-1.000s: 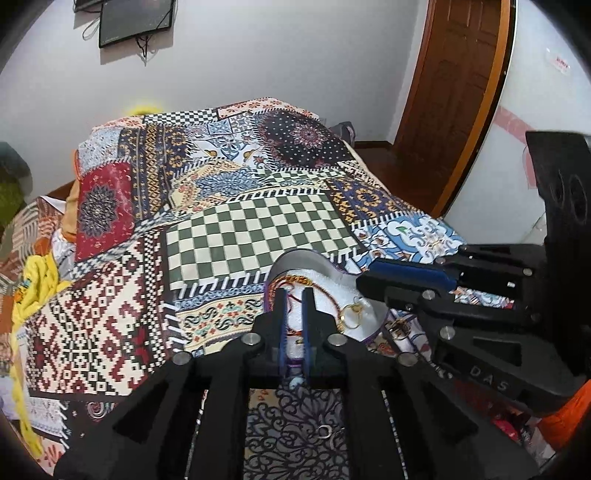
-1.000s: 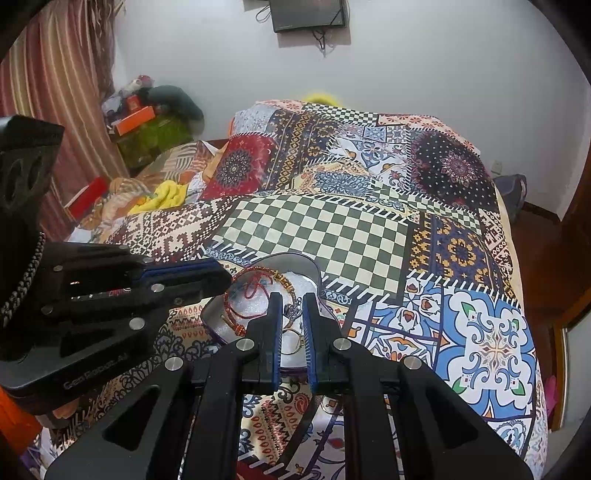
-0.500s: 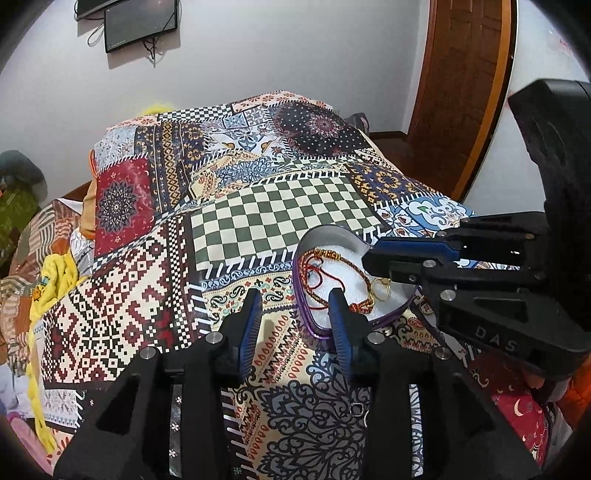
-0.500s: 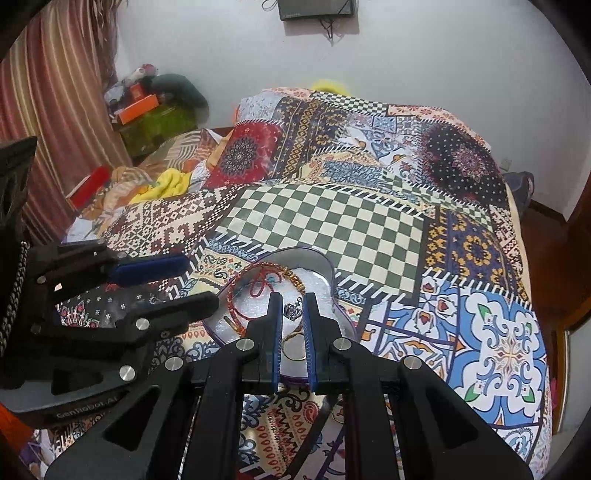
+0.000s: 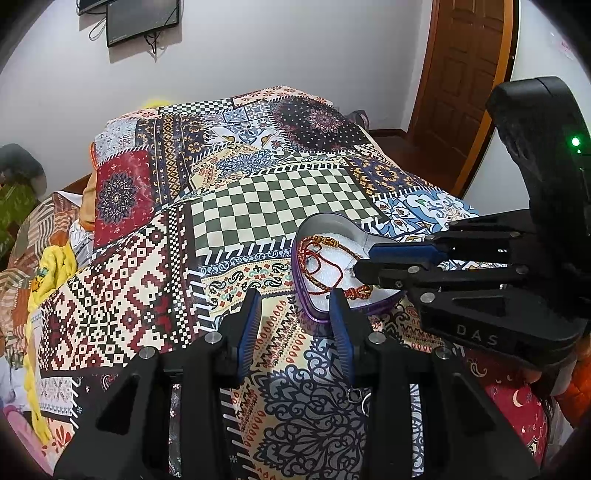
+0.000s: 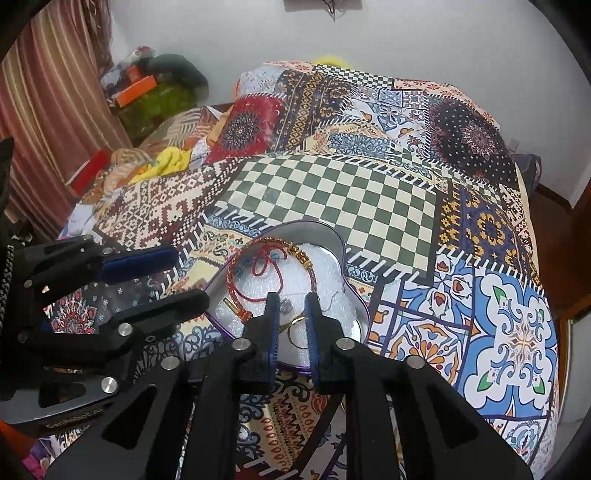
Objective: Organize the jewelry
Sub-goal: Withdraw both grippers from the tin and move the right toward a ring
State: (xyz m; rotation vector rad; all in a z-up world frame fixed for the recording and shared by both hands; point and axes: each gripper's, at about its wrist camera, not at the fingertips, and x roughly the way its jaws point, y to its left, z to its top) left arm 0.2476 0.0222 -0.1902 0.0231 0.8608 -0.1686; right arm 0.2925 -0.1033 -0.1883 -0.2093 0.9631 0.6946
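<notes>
A purple heart-shaped tin (image 5: 309, 309) (image 6: 343, 254) with white padding lies on the patchwork bedspread. It holds red and gold cord bracelets (image 5: 320, 258) (image 6: 273, 258) and a gold ring (image 6: 297, 330). My left gripper (image 5: 293, 310) is open and empty, just short of the tin's near edge. My right gripper (image 6: 290, 308) hovers over the tin with its fingers slightly apart and nothing between them; it also shows from the side in the left wrist view (image 5: 373, 264). A small metal ring (image 5: 364, 400) lies on the spread near me.
The patchwork bedspread (image 5: 273, 199) (image 6: 332, 192) covers the bed. Yellow cloth (image 5: 48, 266) and clutter (image 6: 147, 96) lie at the left. A wooden door (image 5: 469, 85) stands at the right, and a wall screen (image 5: 142, 18) hangs behind.
My left gripper opened and drew back out of the tin, leaving a bracelet inside. My right gripper opened slightly over the tin.
</notes>
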